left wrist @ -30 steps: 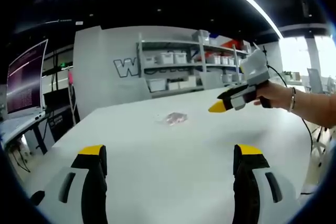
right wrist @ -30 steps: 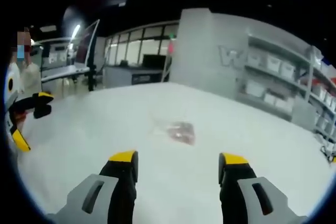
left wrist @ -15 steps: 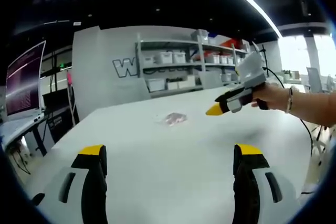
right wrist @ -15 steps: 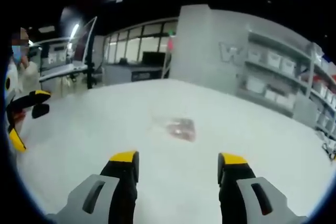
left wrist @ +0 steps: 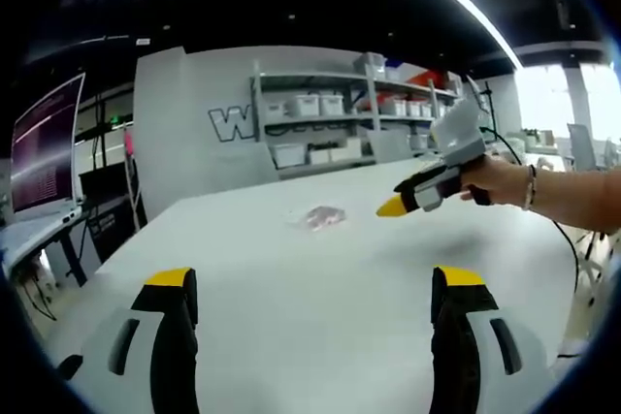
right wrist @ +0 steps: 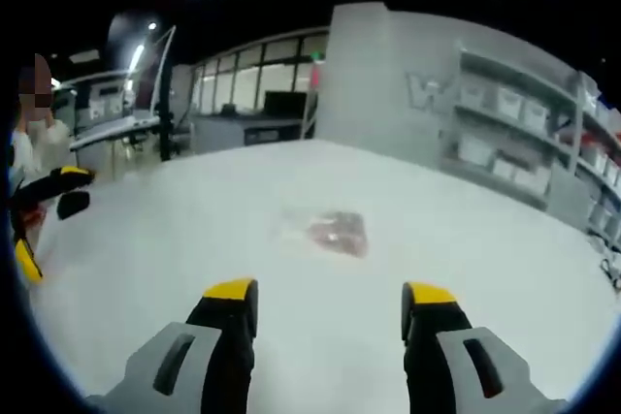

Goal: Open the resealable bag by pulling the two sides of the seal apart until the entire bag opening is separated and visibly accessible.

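Resealable bag (right wrist: 328, 231) flat mid-table (right wrist: 485, 239), well ahead of your grippers, your left gripper (left wrist: 315, 288) and right gripper (right wrist: 330, 296) both spread wide, grasping nothing, shelving (left wrist: 330, 123) behind.

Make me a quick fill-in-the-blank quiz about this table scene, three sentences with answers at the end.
1. The resealable bag lies flat on the white ____.
2. Both the left gripper and the right gripper have their fingers ____.
3. The fingers have tips coloured ____.

Missing words: table; open; yellow
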The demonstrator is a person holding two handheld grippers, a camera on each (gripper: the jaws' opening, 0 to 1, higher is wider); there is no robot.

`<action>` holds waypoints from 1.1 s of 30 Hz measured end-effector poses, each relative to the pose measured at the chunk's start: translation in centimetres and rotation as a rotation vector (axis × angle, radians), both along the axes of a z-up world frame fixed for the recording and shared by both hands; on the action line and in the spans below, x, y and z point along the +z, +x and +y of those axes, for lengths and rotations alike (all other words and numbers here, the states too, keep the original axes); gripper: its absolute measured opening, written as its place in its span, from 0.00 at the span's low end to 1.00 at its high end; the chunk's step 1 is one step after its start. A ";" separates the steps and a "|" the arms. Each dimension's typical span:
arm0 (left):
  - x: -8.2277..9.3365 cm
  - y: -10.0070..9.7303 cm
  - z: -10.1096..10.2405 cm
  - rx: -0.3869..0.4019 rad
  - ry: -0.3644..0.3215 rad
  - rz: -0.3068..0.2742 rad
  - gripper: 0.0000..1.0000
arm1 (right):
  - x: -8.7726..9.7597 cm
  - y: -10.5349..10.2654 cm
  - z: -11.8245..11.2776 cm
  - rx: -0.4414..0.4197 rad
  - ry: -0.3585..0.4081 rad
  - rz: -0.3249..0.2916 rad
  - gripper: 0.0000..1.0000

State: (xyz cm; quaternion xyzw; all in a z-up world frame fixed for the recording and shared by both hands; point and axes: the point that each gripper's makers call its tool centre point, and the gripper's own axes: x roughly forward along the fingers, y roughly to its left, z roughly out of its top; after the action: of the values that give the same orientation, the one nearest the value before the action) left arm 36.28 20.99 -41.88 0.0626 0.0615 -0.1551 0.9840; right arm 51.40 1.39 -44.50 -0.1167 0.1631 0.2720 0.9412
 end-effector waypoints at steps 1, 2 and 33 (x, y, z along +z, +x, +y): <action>0.0 0.0 0.0 0.001 0.000 0.001 0.98 | 0.0 0.1 0.0 0.000 -0.001 0.002 0.60; 0.0 0.0 0.1 0.002 0.000 0.000 0.98 | -0.1 0.1 0.1 0.000 -0.001 0.004 0.60; -0.4 0.4 0.1 0.005 -0.002 0.009 0.98 | -1.2 1.6 1.3 0.021 -0.025 0.021 0.58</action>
State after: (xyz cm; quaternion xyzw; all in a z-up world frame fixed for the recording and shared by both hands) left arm 36.70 21.09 -42.27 0.0607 0.0657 -0.1529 0.9842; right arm 52.95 2.74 -45.74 -0.1272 0.1752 0.2810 0.9350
